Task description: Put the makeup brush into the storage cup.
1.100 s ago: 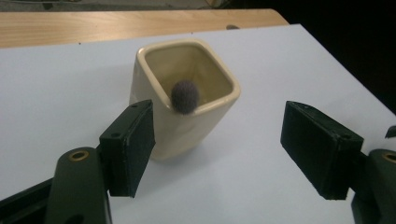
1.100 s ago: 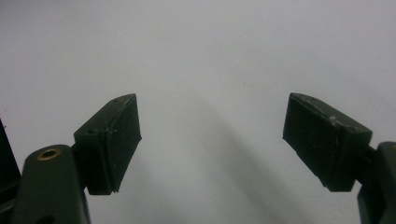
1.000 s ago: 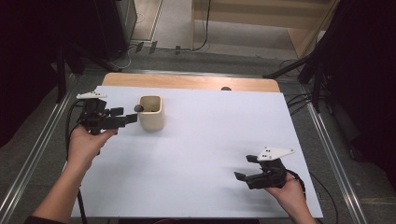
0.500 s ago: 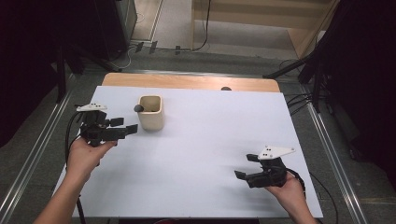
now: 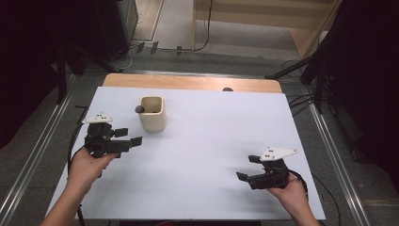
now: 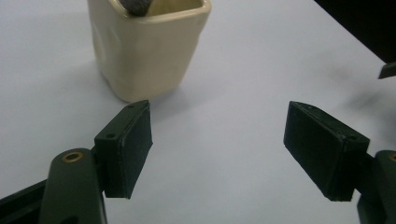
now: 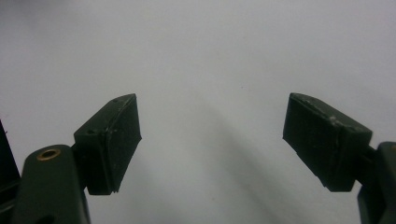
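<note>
Both grippers, left gripper (image 5: 129, 137) and right gripper (image 5: 248, 168), hold spread, empty fingers; the cream cup (image 5: 152, 113) apparently already contains a dark object (image 5: 139, 109), so little seems left.

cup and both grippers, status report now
Left gripper open, beside the cream cup, not touching. Right gripper open, holding nothing, over bare white table. Dark object sticks out at cup's rim. Nothing between gripper and cup.

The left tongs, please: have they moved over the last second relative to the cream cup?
Yes. In the high view the left tongs have drawn back toward the person, away from the cream cup, which stands where it was. They are open and empty.
</note>
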Demonstrator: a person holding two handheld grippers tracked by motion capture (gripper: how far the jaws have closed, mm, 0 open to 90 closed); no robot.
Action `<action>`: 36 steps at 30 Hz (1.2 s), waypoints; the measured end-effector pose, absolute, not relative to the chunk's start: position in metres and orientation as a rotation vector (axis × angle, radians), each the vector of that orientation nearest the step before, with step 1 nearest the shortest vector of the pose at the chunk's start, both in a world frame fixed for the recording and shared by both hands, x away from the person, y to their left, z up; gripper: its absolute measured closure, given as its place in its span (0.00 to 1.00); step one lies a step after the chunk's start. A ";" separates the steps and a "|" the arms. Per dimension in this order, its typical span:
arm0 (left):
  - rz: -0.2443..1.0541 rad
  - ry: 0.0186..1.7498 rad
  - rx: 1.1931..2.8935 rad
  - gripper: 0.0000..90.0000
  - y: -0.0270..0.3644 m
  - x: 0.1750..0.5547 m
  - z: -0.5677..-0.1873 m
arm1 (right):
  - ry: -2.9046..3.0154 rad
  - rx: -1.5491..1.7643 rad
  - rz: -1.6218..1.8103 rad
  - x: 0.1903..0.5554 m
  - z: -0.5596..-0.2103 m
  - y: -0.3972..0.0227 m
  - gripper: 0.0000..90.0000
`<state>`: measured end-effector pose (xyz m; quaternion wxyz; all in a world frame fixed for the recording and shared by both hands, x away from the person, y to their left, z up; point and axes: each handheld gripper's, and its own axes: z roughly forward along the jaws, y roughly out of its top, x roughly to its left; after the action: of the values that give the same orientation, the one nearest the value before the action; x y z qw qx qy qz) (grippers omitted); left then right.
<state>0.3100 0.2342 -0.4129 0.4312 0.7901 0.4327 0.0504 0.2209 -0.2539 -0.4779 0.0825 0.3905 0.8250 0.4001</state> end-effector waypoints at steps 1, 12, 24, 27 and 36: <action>0.136 1.072 1.976 0.26 0.233 0.308 -0.414 | 2.464 1.166 1.194 0.221 -0.478 -0.254 0.22; 0.172 0.989 2.053 0.21 0.227 0.292 -0.426 | 2.465 1.166 1.201 0.220 -0.478 -0.255 0.22; 0.201 0.899 2.094 0.17 0.225 0.277 -0.437 | 2.463 1.166 1.203 0.220 -0.477 -0.255 0.22; 0.210 0.870 2.101 0.17 0.225 0.273 -0.440 | 2.464 1.165 1.202 0.220 -0.477 -0.254 0.22; 0.201 0.865 2.125 0.17 0.227 0.264 -0.447 | 2.460 1.167 1.203 0.220 -0.477 -0.255 0.22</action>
<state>0.2643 0.2270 -0.4472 0.4072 0.8427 0.3432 0.0796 0.2195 -0.2545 -0.4772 0.0824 0.3908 0.8235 0.4029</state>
